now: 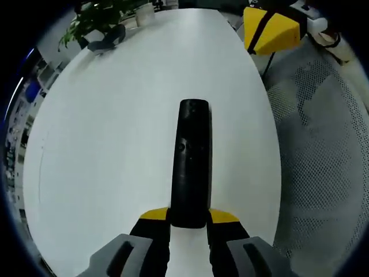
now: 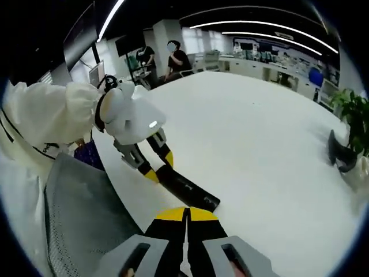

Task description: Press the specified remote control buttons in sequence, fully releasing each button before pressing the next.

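white table point(image 1: 115, 144), yellow chair point(image 1: 270, 29), plant point(image 2: 353, 115), ceiling strip lights point(image 2: 262, 26)

In the left gripper view a long black remote control point(image 1: 191, 164) runs straight away over the white table point(image 1: 115, 144), its near end clamped between the yellow-tipped jaws of the left gripper point(image 1: 189, 222) — one jaw on each side. At the table's far end stands a leafy green plant point(image 1: 95, 17), with a dark curved object point(image 1: 106, 40) just beside it and a white pot point(image 1: 144, 14) nearby. Past the table's right edge sits a yellow chair point(image 1: 268, 29) on grey speckled floor point(image 1: 323, 150).
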